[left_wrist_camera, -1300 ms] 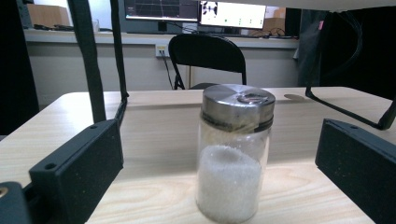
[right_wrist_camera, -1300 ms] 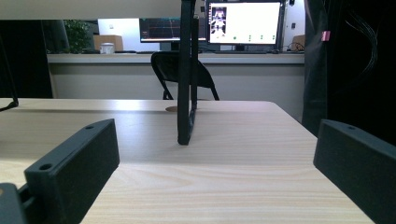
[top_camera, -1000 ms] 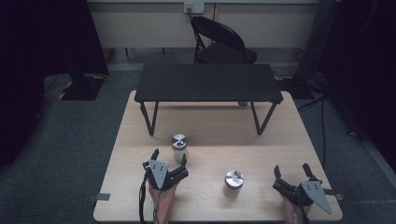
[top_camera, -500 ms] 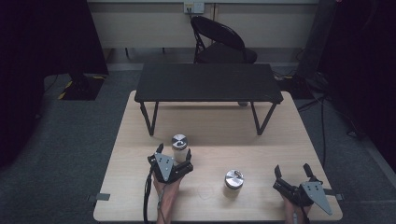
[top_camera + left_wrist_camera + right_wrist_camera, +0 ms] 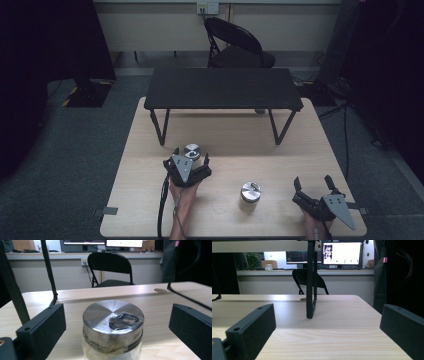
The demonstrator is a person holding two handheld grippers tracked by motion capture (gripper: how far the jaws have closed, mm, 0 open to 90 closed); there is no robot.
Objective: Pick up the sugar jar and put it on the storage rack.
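High view counts two jars: one [image 5: 192,151] between the released left tool [image 5: 190,156], another [image 5: 250,192] apart; right tool [image 5: 314,184] released.

Two jars [image 5: 192,151] [image 5: 250,192], two tools [image 5: 190,155] [image 5: 314,184], one black stand [image 5: 223,88].

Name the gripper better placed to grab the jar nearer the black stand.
Left. The left gripper has its open jaws on either side of that jar; the right gripper sits open far off.
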